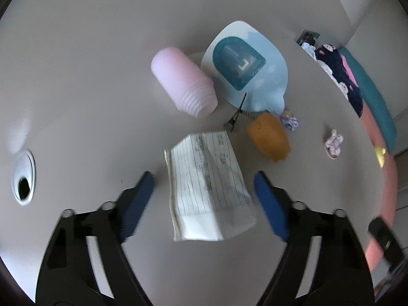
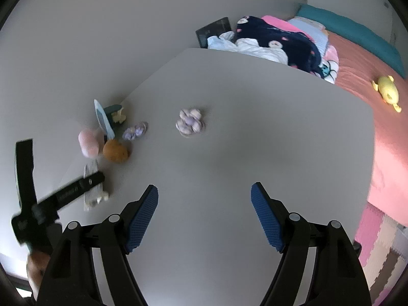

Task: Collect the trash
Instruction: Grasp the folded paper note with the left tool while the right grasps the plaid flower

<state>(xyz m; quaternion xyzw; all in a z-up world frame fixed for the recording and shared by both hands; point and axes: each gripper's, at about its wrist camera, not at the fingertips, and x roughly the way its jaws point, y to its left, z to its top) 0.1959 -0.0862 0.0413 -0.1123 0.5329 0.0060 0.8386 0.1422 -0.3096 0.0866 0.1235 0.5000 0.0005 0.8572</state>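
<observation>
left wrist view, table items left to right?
Round grommet hole → pink cup on its side → lined paper sheet → orange cup → small purple crumpled bit. The blue dustpan and hair clip overlap these, so they are left out.

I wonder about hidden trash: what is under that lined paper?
The lined paper lies on the grey table. Only tabletop shows around its edges; anything flat beneath it is covered.

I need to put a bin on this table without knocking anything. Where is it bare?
The table is bare between the right gripper and the purple scrunchie, out to the bed-side edge. It is crowded near the wall: pink cup, blue stand, orange object, lined paper between the left gripper's fingers.
</observation>
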